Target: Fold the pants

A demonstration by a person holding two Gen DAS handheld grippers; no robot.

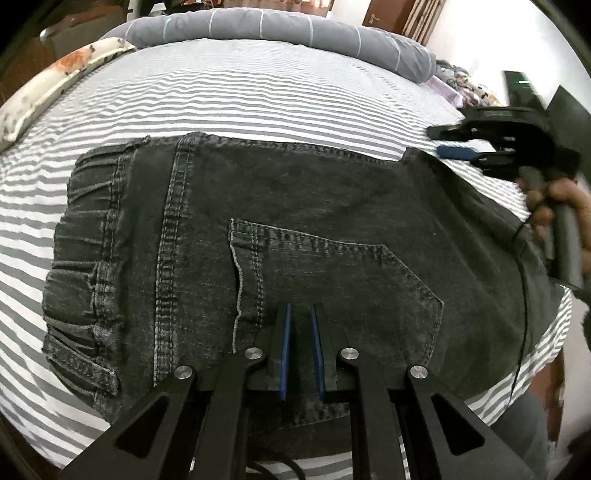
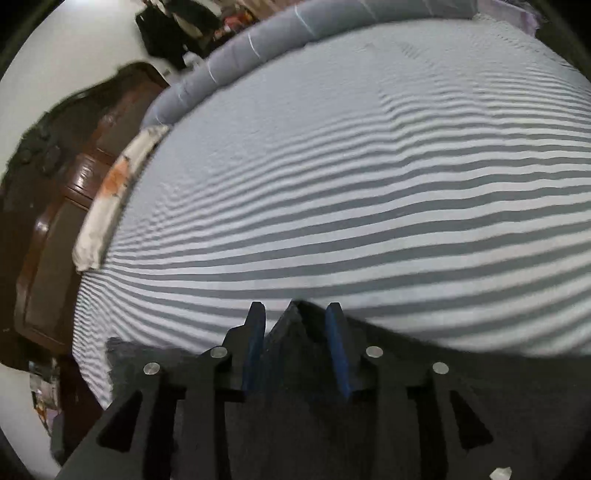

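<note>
Dark grey jeans [image 1: 303, 206] lie folded flat on the striped bed sheet [image 1: 240, 96], waistband to the left, back pocket facing up. My left gripper [image 1: 301, 308] hovers over the pocket with its blue pads a narrow gap apart, holding nothing. My right gripper [image 1: 441, 142] shows at the jeans' far right corner, fingers spread, a hand on its handle. In the right wrist view the right gripper [image 2: 295, 308] is open with a peaked corner of the jeans [image 2: 291, 343] between its fingers.
A grey striped bolster [image 1: 280, 26] lies along the far edge of the bed. A floral pillow [image 1: 55, 85] sits at the left edge. A wooden headboard [image 2: 74, 173] stands beyond it. A black cable [image 1: 522, 295] crosses the jeans' right side.
</note>
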